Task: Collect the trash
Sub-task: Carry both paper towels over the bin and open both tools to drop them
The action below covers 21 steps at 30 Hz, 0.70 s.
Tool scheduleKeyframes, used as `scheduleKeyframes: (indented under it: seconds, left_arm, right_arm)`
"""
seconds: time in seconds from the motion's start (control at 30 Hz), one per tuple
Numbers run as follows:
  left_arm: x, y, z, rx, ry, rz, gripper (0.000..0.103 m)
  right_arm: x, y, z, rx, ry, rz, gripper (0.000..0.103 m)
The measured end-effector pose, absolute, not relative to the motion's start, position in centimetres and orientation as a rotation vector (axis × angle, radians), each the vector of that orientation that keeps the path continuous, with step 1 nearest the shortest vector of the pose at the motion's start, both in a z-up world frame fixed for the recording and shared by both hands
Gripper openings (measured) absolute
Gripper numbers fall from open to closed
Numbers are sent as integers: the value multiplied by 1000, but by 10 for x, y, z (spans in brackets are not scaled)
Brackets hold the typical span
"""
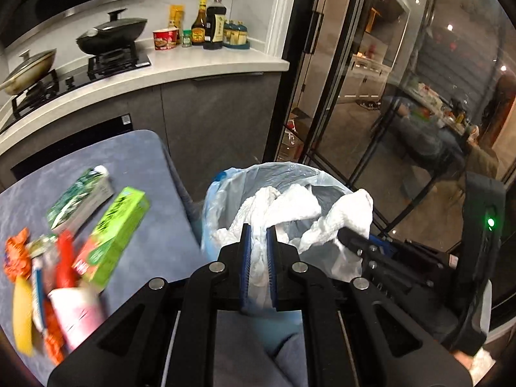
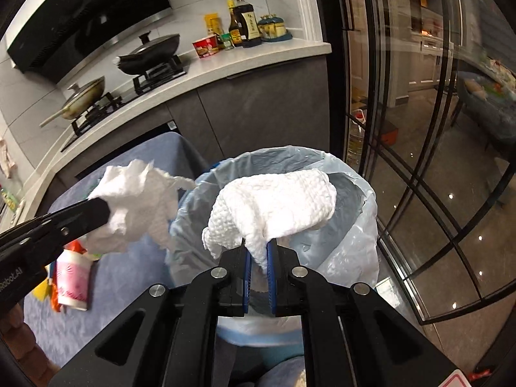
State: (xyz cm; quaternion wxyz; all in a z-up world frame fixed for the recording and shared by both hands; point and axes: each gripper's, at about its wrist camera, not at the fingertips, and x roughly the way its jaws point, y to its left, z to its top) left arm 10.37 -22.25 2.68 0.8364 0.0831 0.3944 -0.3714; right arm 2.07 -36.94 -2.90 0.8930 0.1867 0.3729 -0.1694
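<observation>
My left gripper (image 1: 258,235) is shut on a crumpled white paper towel (image 1: 277,206) and holds it over the bin (image 1: 225,190), which is lined with a pale blue plastic bag. The same towel (image 2: 138,200) shows in the right wrist view beside the bin's left rim. My right gripper (image 2: 258,251) is shut on a second white paper towel (image 2: 277,203) above the bin's (image 2: 354,213) opening. That towel (image 1: 351,216) and the right gripper's tip also show in the left wrist view.
A blue-grey table (image 1: 135,161) left of the bin carries a green box (image 1: 119,232), a green-and-white carton (image 1: 80,196), a pink cup (image 1: 77,312) and snack wrappers (image 1: 19,254). Behind is a kitchen counter (image 1: 200,67) with pans and bottles. Glass doors (image 2: 419,161) stand at right.
</observation>
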Motion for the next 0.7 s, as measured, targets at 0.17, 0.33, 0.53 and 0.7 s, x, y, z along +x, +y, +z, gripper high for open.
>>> scheduleKeyframes:
  seconds: [0.17,0.33,0.53,0.7]
  left_arm:
    - [121,-257,6,177,883,-801,10]
    - [131,-271,-4,162,897,-799,57]
    - [127,-264,2,148,872,-776,64]
    - [127,-246,10,115,867,-742,65]
  right_arm:
    - [34,-381,-39,373,775,-374,23]
    - [34,-392,-39,376,745,-414,52]
    - [28,-393,-31,381,725,-422,55]
    - [22,-383,-22,378,709,-414,57]
